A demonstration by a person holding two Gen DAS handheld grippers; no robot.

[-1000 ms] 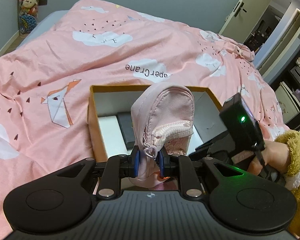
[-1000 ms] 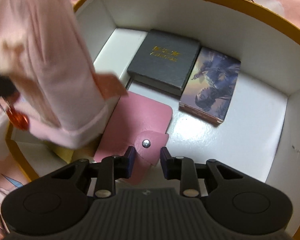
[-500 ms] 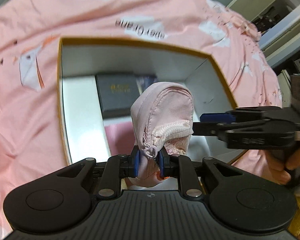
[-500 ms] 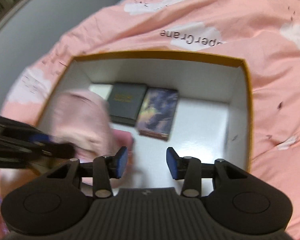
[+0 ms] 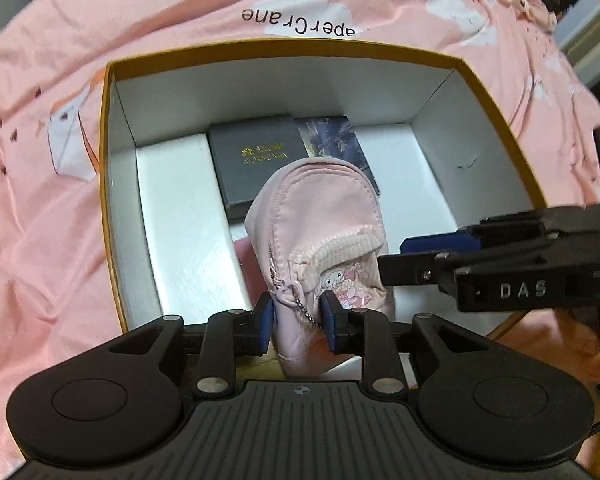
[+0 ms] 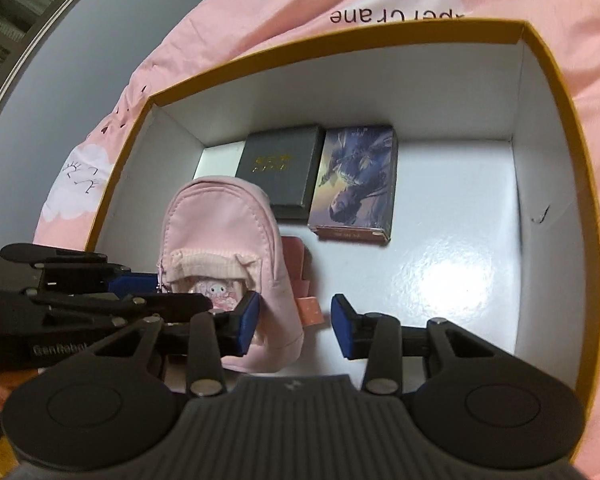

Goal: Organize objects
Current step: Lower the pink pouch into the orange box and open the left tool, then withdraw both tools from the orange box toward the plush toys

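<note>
A pink bed cover (image 5: 60, 184) printed with clouds carried an open box (image 5: 284, 46) with a mustard rim and white inner walls, seen from above by both wrist cameras. On the box floor, against the far wall, a dark grey case (image 5: 256, 164) and a purple illustrated card box (image 6: 356, 184) lay flat side by side, touching. Nearer, a pink card wallet (image 6: 296, 256) lay mostly hidden.

The small pink backpack-shaped pouch (image 5: 320, 232) stood in front of these, inside the box on its near left side, its long axis running away from the left gripper (image 5: 296, 318) towards the far wall, the rounded top farthest off. Its base sat between that gripper's blue pads, which were opening; a slim gap showed at the left pad, so the hold looked already slack. I judged the pouch was being released onto the box floor, on or beside the wallet.

The right gripper (image 6: 294, 328) hovered just to the pouch's right, nothing between its pads, which stood apart and were closing slightly; its left pad sat just beside the pouch's flank. The left hand was plainly the nearer, and the clean exit for it looked to be straight back along the pouch's axis.
</note>
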